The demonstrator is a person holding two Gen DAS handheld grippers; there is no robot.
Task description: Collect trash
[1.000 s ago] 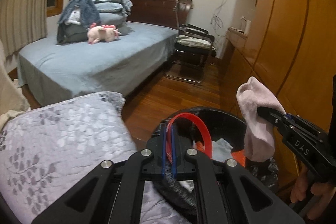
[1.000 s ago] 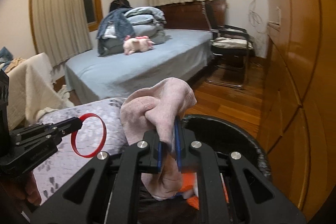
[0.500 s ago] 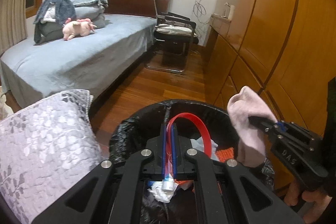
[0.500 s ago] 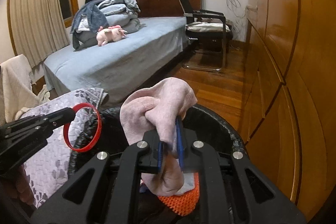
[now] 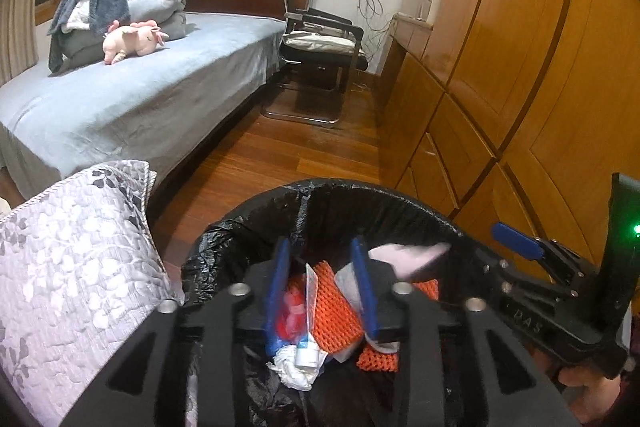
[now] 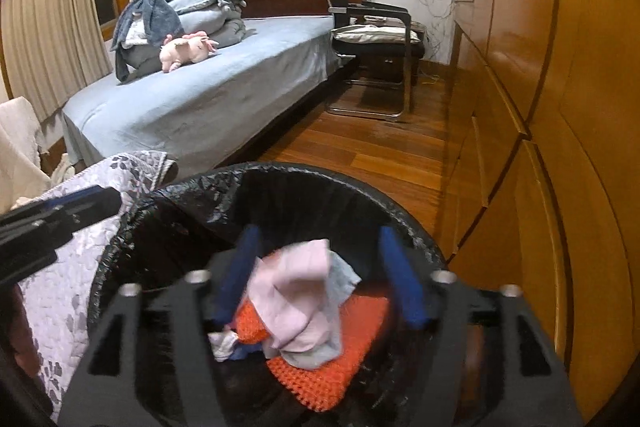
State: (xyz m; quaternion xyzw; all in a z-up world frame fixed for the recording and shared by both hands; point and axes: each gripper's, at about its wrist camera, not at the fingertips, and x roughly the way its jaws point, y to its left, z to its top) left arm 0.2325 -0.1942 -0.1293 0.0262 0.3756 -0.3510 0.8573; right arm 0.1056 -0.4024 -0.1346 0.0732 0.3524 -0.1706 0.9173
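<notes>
Both grippers hang over the black-lined trash bin, because this is where the collected things must go. The right gripper has its blue fingers wide apart with nothing between them; the pink sock lies below them on the orange knitted cloth, near the middle of the bin. The left gripper is also spread, empty, with its fingers pointing down into the bin. Under it, at about 7 o'clock of the bin, I see something red beside white crumpled paper, maybe the dropped trash. The patterned cushion stands at 9 o'clock, touching the bin liner. I judge both drops finished.
</notes>
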